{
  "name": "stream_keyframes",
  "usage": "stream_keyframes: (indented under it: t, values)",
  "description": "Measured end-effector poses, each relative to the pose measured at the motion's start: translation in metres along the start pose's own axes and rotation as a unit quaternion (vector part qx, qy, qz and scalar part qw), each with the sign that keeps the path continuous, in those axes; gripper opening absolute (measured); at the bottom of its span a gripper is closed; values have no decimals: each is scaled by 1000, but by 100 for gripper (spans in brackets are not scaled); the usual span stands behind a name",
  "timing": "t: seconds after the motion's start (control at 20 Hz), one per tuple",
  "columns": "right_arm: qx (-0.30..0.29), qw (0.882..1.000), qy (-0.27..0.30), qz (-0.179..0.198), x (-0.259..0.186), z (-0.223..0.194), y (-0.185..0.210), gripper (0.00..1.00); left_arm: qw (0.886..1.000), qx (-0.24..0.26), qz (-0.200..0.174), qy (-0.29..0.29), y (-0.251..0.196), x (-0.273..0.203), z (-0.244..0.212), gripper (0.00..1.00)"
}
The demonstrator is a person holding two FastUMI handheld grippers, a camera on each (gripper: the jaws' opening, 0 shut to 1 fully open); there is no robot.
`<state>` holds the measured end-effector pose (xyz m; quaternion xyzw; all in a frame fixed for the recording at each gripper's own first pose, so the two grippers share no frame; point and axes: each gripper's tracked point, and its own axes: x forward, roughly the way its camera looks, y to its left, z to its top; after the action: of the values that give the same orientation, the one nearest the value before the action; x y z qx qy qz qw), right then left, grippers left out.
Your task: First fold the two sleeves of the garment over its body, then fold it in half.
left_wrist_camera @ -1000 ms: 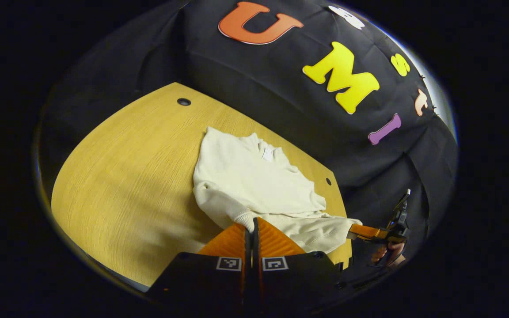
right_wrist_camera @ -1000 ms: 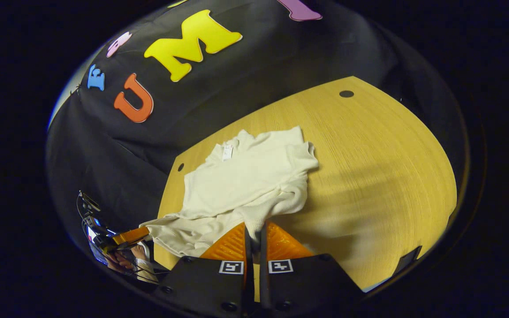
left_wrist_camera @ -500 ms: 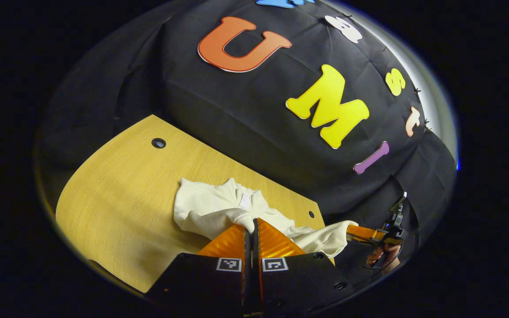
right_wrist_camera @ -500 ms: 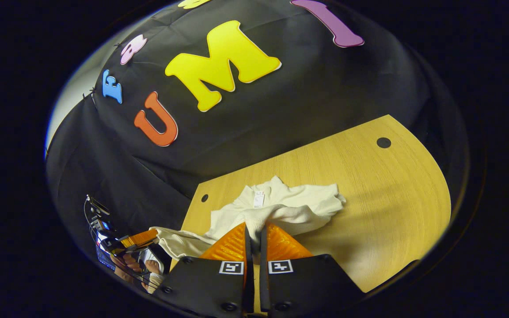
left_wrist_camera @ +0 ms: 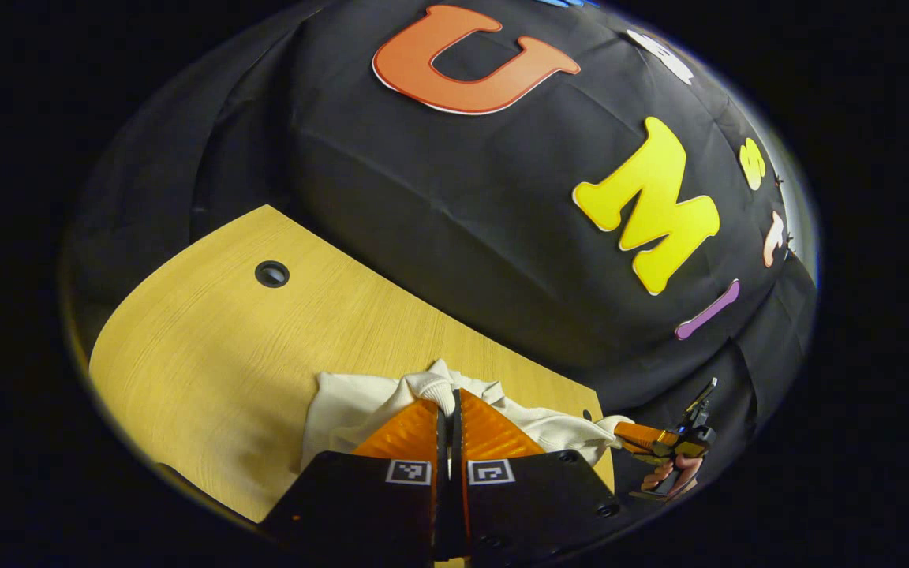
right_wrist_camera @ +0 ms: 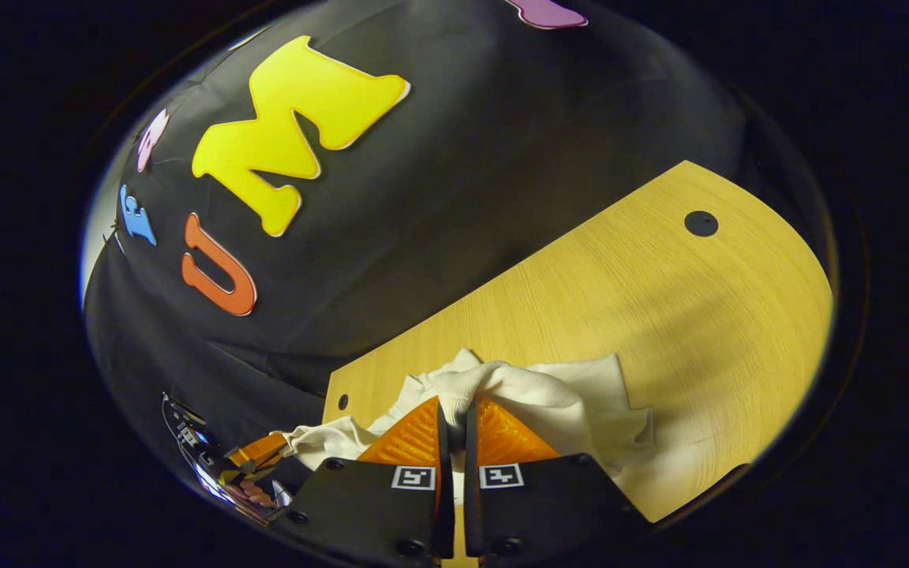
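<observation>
One garment (left_wrist_camera: 360,398), one table (left_wrist_camera: 210,355) (two round holes (left_wrist_camera: 271,274) in its top), two grippers (left_wrist_camera: 448,406) and one hand (left_wrist_camera: 663,476) were visible.

The left claw (left_wrist_camera: 447,398) and the right claw (right_wrist_camera: 454,402) both have their two fingers pressed together on cloth, and each claw is also seen far off from the other's view, held by a hand (left_wrist_camera: 671,472).

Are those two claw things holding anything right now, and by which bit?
Yes. Both grip the cream garment: the left gripper pinches a ribbed edge, and the right gripper pinches a bunched fold. Which part exactly cannot be told.
</observation>
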<state>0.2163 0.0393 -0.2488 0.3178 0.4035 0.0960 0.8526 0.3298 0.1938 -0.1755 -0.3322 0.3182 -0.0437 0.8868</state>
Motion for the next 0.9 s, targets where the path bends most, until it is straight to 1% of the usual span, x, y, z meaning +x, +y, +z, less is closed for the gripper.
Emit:
stream_keyframes:
  t: [0.2, 0.4, 0.55, 0.6, 0.7, 0.75, 0.8, 0.85, 0.9]
  values:
    - [-21, 1000, -3, -22, 39, -5, -27, 6, 1000, 6, 4, -8, 13, 46, -3, 3]
    - [-21, 999, 5, -47, 72, -11, -51, 6, 999, 22, 24, 10, 37, 80, -21, 3]
    - [-25, 998, 2, -59, 88, -13, -58, 6, 999, 12, 46, 20, 58, 99, -35, 3]
    - [-23, 998, 4, -65, 93, -15, -63, 9, 998, 12, 60, 22, 66, 105, -38, 3]
    - [-14, 997, 0, -73, 97, -15, -67, 10, 997, 13, 68, 22, 77, 114, -41, 4]
    - [-5, 998, -3, -70, 96, -14, -65, 16, 998, 8, 61, 21, 74, 116, -42, 13]
    - [3, 997, -11, -70, 95, -11, -65, 15, 999, 2, 51, 18, 70, 115, -40, 7]
    - [9, 997, -18, -70, 92, -8, -65, 25, 999, -4, 44, 15, 66, 114, -37, 9]
    - [10, 997, -25, -73, 85, -5, -67, 33, 999, -5, 46, 12, 65, 111, -35, 18]
